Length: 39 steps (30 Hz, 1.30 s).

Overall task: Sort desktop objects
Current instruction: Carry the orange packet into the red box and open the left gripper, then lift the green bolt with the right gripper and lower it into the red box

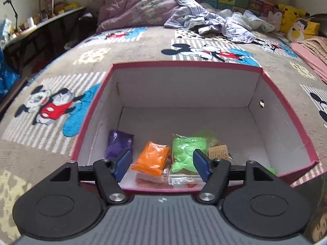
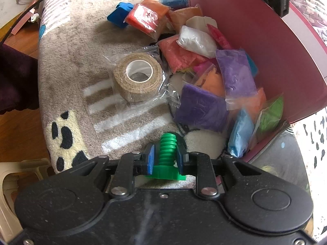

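My left gripper (image 1: pixel 162 161) hangs open over the near edge of a pink-rimmed cardboard box (image 1: pixel 184 64). On the box floor lie a purple bag (image 1: pixel 119 144), an orange bag (image 1: pixel 152 158), a light green bag (image 1: pixel 186 151) and a tan wrap roll (image 1: pixel 217 150). In the right wrist view, my right gripper (image 2: pixel 165 156) is shut on a green plastic screw (image 2: pixel 166 151), held just above the blanket. Ahead of it lie a tan bandage roll in clear wrap (image 2: pixel 136 77) and a heap of coloured clay bags (image 2: pixel 206 61) beside the box's pink outer wall (image 2: pixel 276 57).
The box sits on a cartoon-print blanket (image 1: pixel 143 47) on a bed, with crumpled bedding (image 1: pixel 196 18) and plush toys (image 1: pixel 294 20) at the far end. A cluttered shelf (image 1: pixel 40 22) runs along the left wall. Wooden floor (image 2: pixel 18 130) and a pale stool (image 2: pixel 18 175) lie left of the bed.
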### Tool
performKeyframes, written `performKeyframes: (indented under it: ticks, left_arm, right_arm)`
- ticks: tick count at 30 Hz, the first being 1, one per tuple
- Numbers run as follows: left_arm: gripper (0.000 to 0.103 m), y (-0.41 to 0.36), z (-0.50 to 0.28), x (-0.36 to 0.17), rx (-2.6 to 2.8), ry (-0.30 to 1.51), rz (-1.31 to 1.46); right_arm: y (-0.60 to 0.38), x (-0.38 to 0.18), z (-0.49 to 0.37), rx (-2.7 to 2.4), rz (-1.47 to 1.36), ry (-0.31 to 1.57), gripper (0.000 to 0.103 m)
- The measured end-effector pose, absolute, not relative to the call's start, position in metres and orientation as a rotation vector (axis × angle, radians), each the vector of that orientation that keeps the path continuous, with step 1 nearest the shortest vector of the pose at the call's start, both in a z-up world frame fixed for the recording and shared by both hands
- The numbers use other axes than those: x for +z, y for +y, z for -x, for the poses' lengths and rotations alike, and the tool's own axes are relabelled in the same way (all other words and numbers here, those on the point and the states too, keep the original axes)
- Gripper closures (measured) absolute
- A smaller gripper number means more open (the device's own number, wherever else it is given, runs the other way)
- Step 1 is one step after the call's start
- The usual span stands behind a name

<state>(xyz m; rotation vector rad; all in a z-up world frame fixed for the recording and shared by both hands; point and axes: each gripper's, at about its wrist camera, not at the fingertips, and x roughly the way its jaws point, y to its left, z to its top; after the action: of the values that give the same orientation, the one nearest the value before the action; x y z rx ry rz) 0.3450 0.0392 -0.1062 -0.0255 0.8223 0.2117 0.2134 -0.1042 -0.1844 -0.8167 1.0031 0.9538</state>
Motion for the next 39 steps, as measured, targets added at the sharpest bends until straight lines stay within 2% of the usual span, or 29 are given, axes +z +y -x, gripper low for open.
performKeyframes:
  ticks: [13,39]
  left_arm:
    - [0.034,0.012,-0.307,-0.074,0.239,0.76,-0.079]
    - [0.034,0.021,-0.279,-0.058,0.215,0.765,-0.112]
  right_arm:
    - [-0.111,-0.154,-0.214,0.922,0.783,0.956,0.081]
    - [-0.107,-0.113,-0.22,0.882,0.763,0.879,0.081]
